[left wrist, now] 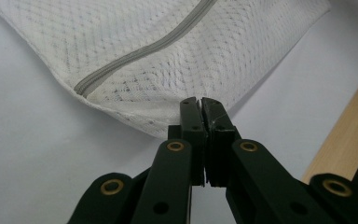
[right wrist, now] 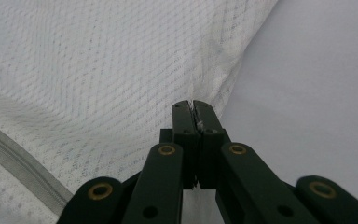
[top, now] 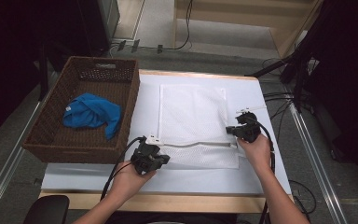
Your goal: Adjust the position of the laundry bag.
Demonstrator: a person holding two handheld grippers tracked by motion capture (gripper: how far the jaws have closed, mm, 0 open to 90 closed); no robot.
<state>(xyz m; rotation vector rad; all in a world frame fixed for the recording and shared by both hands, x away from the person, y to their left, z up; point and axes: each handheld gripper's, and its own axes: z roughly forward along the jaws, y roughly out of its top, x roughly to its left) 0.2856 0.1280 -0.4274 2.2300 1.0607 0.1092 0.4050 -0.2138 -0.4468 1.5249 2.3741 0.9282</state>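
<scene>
Both tongs are pressed together on the edges of a white mesh laundry bag (top: pixel 193 123) that lies flat on the table (top: pixel 261 163). The left tongs (left wrist: pixel 199 103) pinch the bag's near left corner, just below the closed end of its grey zipper (left wrist: pixel 140 49). The right tongs (right wrist: pixel 194 106) bite the bag's side edge, with the zipper running off to their lower left. In the high view the left tongs (top: pixel 154 156) and right tongs (top: pixel 242 126) sit at opposite ends of the zipper line, the bag stretched between them.

The bag is a thin, soft rectangle of open net weave with a stitched hem. The table is covered by a smooth pale sheet, with a light wooden rim showing nearest the person. Beyond the left tongs stands a dark brown woven basket (top: pixel 51 140) with a crumpled blue cloth (top: pixel 93 114) inside.

The main risk, as I judge it, is the shallowness of each grip: only a sliver of hem lies between the tips, so a lift or pull could let the mesh slide free on either side. If the two hands draw apart too hard, the fine net could snag or tear at the pinch points. If one side lets go, the limp bag would sag and fold over itself, hiding the zipper. The zipper looks closed, so nothing can go in yet.
</scene>
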